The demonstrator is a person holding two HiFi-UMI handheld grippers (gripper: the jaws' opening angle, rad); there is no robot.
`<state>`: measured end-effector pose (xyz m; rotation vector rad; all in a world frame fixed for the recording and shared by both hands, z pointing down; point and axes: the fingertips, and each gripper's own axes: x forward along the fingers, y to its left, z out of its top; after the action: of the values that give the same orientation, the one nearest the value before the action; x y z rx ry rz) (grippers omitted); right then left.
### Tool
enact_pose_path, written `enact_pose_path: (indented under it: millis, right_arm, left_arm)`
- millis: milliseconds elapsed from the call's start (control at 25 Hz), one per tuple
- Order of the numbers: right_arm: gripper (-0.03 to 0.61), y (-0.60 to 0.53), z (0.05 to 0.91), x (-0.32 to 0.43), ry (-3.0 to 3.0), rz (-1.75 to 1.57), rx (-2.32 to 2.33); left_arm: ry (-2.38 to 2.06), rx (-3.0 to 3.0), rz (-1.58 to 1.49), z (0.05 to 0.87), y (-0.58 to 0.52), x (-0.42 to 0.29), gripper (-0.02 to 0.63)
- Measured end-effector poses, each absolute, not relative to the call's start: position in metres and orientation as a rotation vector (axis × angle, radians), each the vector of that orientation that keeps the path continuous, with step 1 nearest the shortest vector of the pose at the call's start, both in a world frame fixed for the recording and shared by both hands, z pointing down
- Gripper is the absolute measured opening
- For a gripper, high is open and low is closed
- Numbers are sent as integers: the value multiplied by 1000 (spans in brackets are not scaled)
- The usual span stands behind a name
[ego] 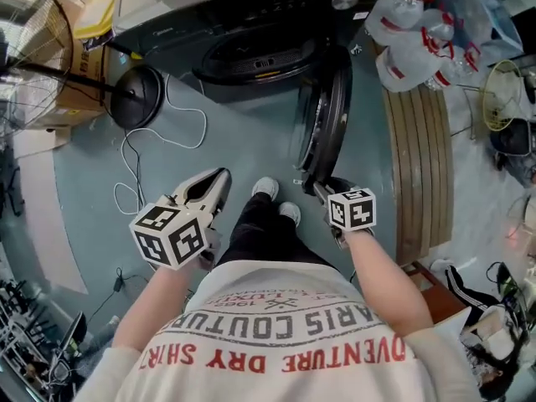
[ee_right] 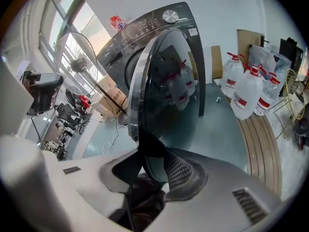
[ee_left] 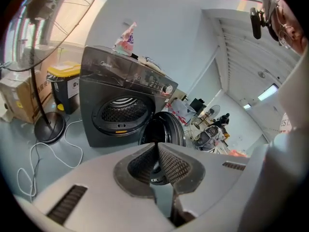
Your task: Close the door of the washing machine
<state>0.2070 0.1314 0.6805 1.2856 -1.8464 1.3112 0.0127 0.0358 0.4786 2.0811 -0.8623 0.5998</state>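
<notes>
The dark front-loading washing machine (ego: pixel 209 23) stands at the top of the head view, its round drum opening (ego: pixel 255 57) uncovered. Its door (ego: pixel 327 120) swings out towards me, seen edge-on. My right gripper (ego: pixel 314 187) is at the door's near edge. In the right gripper view the door's rim (ee_right: pixel 164 81) runs down between the jaws of the gripper (ee_right: pixel 154 161), and a gap shows beside the right pad (ee_right: pixel 183 170), so it is open. My left gripper (ego: pixel 219 182) hangs left of my legs, shut and empty (ee_left: pixel 157 146), facing the machine (ee_left: pixel 96 81) and door (ee_left: pixel 169 129).
A standing fan's base (ego: pixel 134 95) and a white cable (ego: pixel 159 141) lie left of the machine. A cardboard box (ego: pixel 79 82) sits at far left. Water bottles (ego: pixel 410 48) and a slatted wooden board (ego: pixel 423 166) are to the right. My shoes (ego: pixel 276 199) stand between the grippers.
</notes>
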Motion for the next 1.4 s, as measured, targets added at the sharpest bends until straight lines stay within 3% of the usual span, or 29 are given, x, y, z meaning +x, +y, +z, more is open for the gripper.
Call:
enact_pose_path:
  millis: [1400]
  right_arm:
    - [184,-15,686,40,-1722,1562,1535]
  left_arm:
    - [-835,2042,633,496,-46,-165,43]
